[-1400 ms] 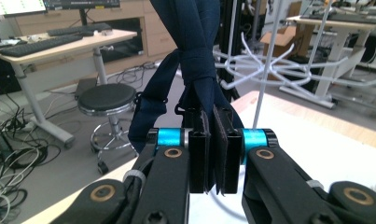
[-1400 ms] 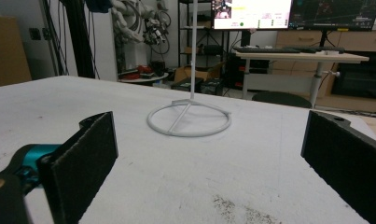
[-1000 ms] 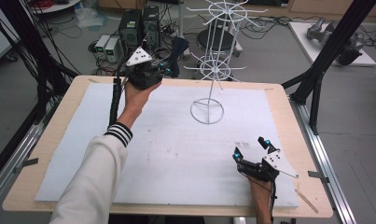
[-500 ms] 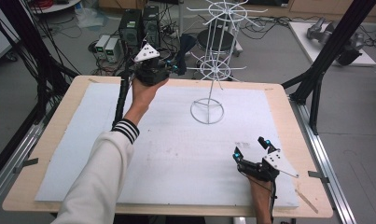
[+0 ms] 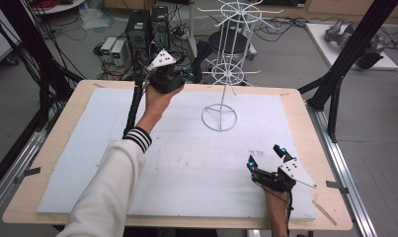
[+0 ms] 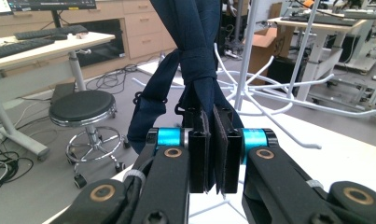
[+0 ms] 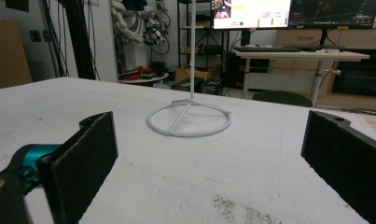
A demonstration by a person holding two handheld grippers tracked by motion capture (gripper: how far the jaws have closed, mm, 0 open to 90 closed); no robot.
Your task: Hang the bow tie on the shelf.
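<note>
While the left arm stretches to the frame's upper middle, its claw (image 5: pixel 185 74) pinches a dark blue strap (image 6: pixel 195 70), now nearer the white rack (image 5: pixel 228 74); the right claw (image 5: pixel 266 158) gapes empty, unmoved.

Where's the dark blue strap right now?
In the left gripper view, the dark blue strap hangs clamped in the left hand-held gripper, just before the white wire rack.

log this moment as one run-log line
left gripper: shut on navy strap | near white wire rack | right gripper: open, resting on white mat
</note>
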